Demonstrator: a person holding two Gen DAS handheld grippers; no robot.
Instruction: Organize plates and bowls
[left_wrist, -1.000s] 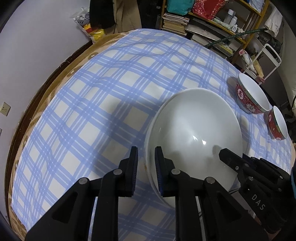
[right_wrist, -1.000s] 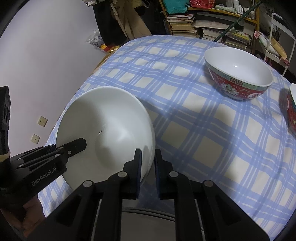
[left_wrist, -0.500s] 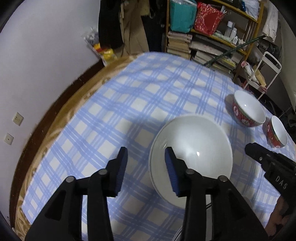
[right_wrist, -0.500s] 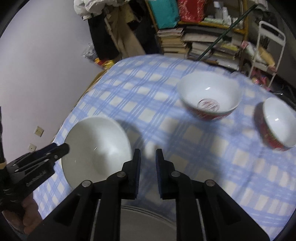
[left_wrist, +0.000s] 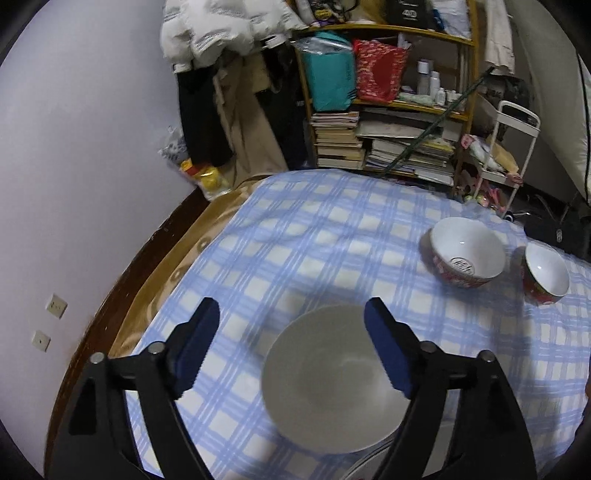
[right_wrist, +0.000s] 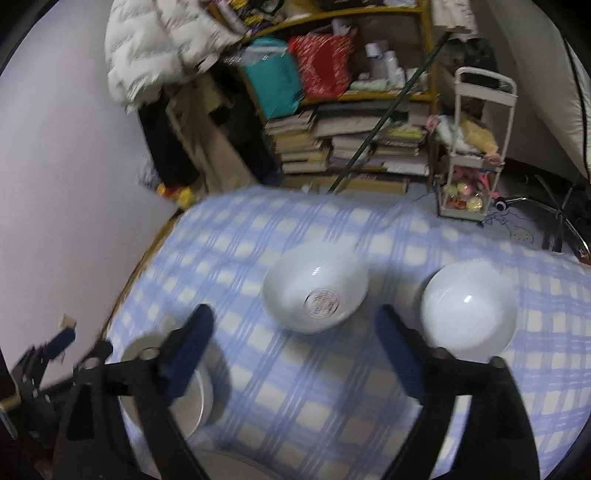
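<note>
On checked cloth (left_wrist: 332, 236), white bowl (left_wrist: 332, 380) free; both tongs just opened.

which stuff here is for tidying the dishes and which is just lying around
For the job: white plate; large red bowl; small red bowl.

Lying about: stacked books; teal bag; red bag; white cart; white jacket.

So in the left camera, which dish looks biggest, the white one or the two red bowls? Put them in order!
1. White dish, though it's nearest the camera, which inflates it.
2. Bigger red bowl.
3. Small red bowl, beside it and clearly smaller.
</note>
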